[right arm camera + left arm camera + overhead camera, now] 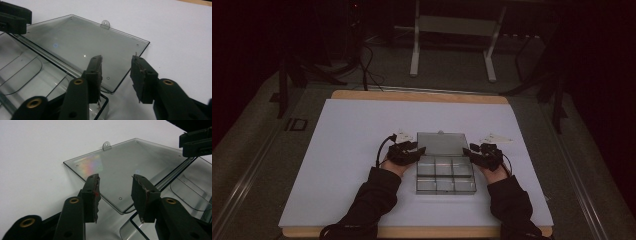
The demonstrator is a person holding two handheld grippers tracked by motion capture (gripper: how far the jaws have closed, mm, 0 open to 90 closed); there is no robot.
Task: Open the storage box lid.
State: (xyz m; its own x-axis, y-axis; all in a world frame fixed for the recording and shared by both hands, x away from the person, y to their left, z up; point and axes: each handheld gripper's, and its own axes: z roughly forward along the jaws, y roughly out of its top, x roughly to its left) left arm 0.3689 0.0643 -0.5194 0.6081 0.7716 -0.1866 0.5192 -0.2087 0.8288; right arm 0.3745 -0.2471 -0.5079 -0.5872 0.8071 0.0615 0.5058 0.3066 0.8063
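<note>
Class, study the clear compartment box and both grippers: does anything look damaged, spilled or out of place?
Nothing is spilled or askew. The box sits square on the table, its lid folded flat open behind it. One oddity: the left gripper has ragged, chipped pads, and so does the right gripper.

The high view is dim and reddish, its far corners sinking into black. Both gripper views are brighter and fairly sharp; a rainbow sheen of glare lies on the clear lid (pixel 120 167), near its left corner.
</note>
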